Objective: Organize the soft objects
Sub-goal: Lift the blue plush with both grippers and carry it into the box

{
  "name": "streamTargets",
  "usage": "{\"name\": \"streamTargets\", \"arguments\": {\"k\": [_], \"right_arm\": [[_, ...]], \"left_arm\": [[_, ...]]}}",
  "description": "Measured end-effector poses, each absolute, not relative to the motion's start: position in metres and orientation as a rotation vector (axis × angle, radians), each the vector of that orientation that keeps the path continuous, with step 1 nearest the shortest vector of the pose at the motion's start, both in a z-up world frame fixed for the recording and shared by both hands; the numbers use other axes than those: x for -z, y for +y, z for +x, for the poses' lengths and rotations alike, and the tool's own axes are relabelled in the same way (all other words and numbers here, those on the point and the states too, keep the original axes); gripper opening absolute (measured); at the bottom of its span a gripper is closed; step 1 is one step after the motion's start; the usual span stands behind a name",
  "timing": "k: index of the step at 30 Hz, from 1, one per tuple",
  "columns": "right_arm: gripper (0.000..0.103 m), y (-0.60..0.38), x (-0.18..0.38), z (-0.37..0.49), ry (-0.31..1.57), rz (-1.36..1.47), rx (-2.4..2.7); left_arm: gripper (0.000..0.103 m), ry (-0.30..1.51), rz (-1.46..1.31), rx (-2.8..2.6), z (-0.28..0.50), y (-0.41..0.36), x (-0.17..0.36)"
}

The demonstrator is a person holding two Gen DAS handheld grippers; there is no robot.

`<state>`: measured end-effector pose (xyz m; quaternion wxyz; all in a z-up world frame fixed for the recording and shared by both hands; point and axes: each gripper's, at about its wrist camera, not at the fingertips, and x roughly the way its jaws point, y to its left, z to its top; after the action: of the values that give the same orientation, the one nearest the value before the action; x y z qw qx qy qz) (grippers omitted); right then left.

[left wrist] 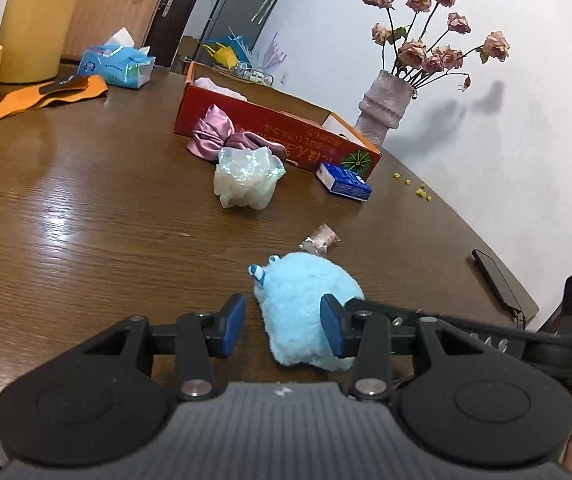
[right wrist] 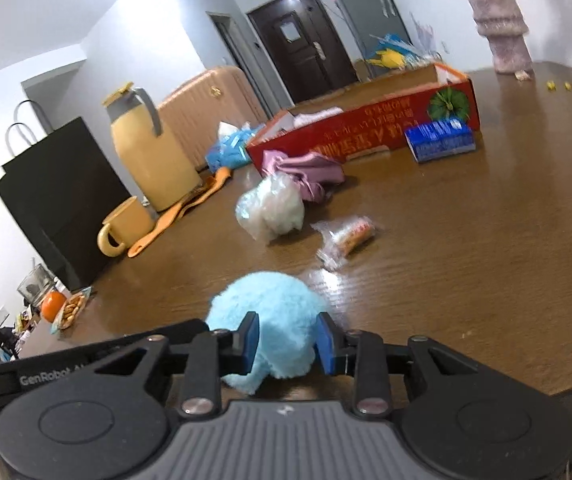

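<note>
A fluffy light-blue plush toy (left wrist: 298,300) lies on the brown wooden table (left wrist: 86,208) near its front edge. My left gripper (left wrist: 284,328) straddles it with jaws apart: the right pad touches the fur, the left pad stands clear of it. In the right wrist view the plush toy (right wrist: 262,304) sits between both pads of my right gripper (right wrist: 290,344), which presses on it. Further back lie a white fluffy item in a clear bag (left wrist: 246,180) and pink satin fabric (left wrist: 222,136), in front of an open red cardboard box (left wrist: 270,120).
A blue tissue packet (left wrist: 344,180) and a small snack wrapper (left wrist: 320,240) lie near the box. A phone (left wrist: 498,280) rests at the right edge, with a vase of dried roses (left wrist: 386,100) behind. A yellow jug (right wrist: 150,148), mug (right wrist: 126,224) and black paper bag (right wrist: 58,192) stand left.
</note>
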<state>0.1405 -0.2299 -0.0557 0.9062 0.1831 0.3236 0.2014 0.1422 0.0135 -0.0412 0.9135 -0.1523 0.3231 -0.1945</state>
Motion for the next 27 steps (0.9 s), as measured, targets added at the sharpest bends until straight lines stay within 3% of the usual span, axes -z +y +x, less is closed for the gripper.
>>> {"name": "streamTargets", "arguments": {"k": [5, 7, 15, 22, 27], "right_arm": [[0.034, -0.229, 0.066, 0.146, 0.694, 0.440, -0.432], [0.029, -0.230, 0.067, 0.146, 0.688, 0.444, -0.430], [0.027, -0.241, 0.030, 0.163, 0.593, 0.449, -0.432], [0.026, -0.259, -0.050, 0.291, 0.460, 0.352, -0.405], [0.026, -0.261, -0.070, 0.437, 0.545, 0.288, -0.355]], "left_arm": [[0.027, 0.703, -0.332, 0.453, 0.151, 0.010, 0.048], [0.026, 0.698, -0.321, 0.466, 0.150, 0.009, 0.047], [0.026, 0.617, -0.330, 0.533, 0.188, 0.002, 0.002], [0.025, 0.589, -0.322, 0.560, 0.351, -0.022, -0.063], [0.025, 0.710, -0.374, 0.503, 0.491, -0.038, -0.057]]}}
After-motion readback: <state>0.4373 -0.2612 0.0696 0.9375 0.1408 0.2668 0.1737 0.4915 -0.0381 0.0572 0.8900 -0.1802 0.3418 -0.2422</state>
